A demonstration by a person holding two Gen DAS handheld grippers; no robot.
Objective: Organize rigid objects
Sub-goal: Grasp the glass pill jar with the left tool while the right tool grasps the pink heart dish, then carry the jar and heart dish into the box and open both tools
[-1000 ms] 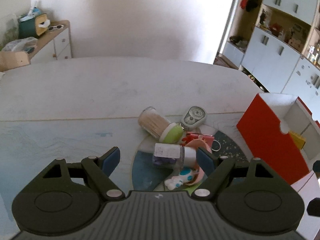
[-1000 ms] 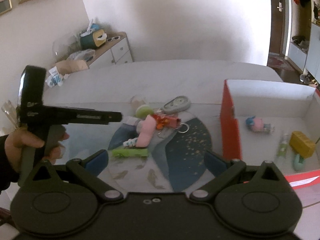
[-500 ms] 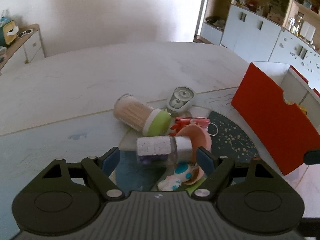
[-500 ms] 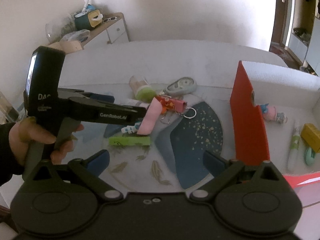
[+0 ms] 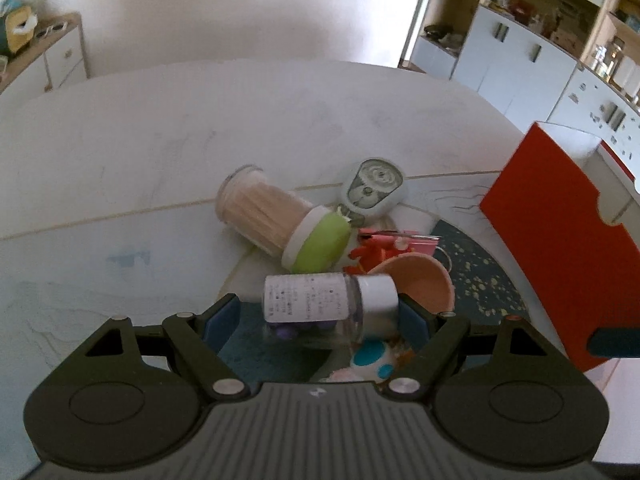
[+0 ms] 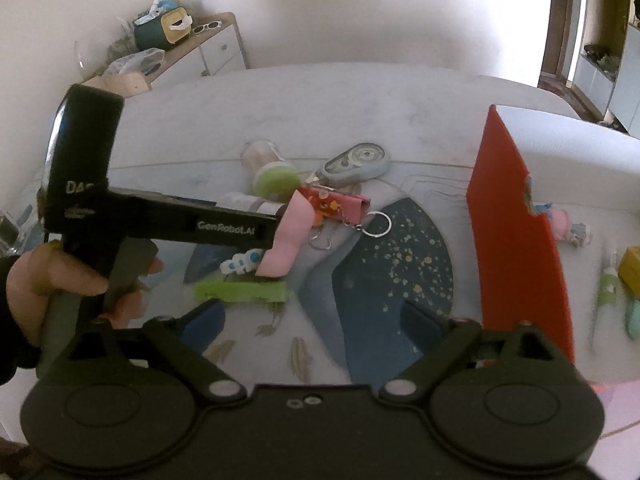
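Note:
A pile of small objects lies on the table mat. In the left wrist view my left gripper [image 5: 318, 316] is open around a clear pill bottle [image 5: 320, 304] with a white label and silver cap, lying on its side between the blue pads. Behind it lie a toothpick jar with a green lid [image 5: 280, 224], a pink bowl [image 5: 416, 280], a grey correction-tape dispenser [image 5: 374, 188] and a red-pink keychain pouch [image 5: 384, 244]. In the right wrist view my right gripper [image 6: 312, 320] is open and empty above the mat, nearer than the pile. The left gripper's body [image 6: 168, 220] hides most of the bottle there.
A red-walled white box [image 6: 516, 216] stands at the right and holds a small doll [image 6: 564, 224], a yellow block [image 6: 630, 264] and other items. A green strip [image 6: 240, 292] and a white-blue toy [image 6: 240, 262] lie near the pile. A sideboard [image 6: 192, 52] stands at the far left.
My left gripper has moved forward and down onto the pile, so the pill bottle now lies between its pads. My right gripper has drifted closer to the mat and the box.

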